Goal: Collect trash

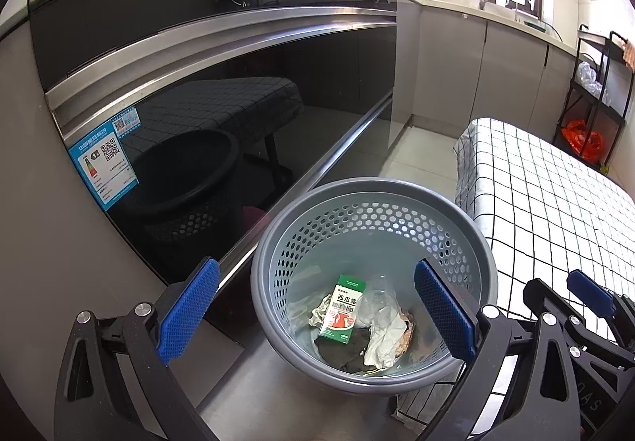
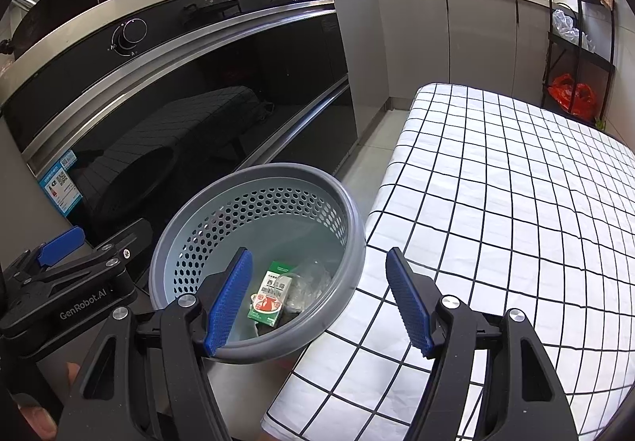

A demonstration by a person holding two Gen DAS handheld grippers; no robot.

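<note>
Two grippers, left gripper (image 1: pixel 317 314) and right gripper (image 2: pixel 319 302), spread wide, nothing gripped; blue ribbed pads. Below: round grey perforated plastic bin (image 1: pixel 373 191) beside checked tablecloth (image 2: pixel 496 203), containing green carton (image 1: pixel 343 308), crumpled paper (image 1: pixel 383 341).

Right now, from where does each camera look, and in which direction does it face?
Left wrist: sits on the left tool, looks forward and down into the gray bin beside the oven; its own open blue fingers show, and the right tool at the lower right.
Right wrist: sits on the right tool, looks down at the bin and the checked table; its open fingers show, and the left tool at the left.
Both share the bin, the green box, oven and table.
</note>
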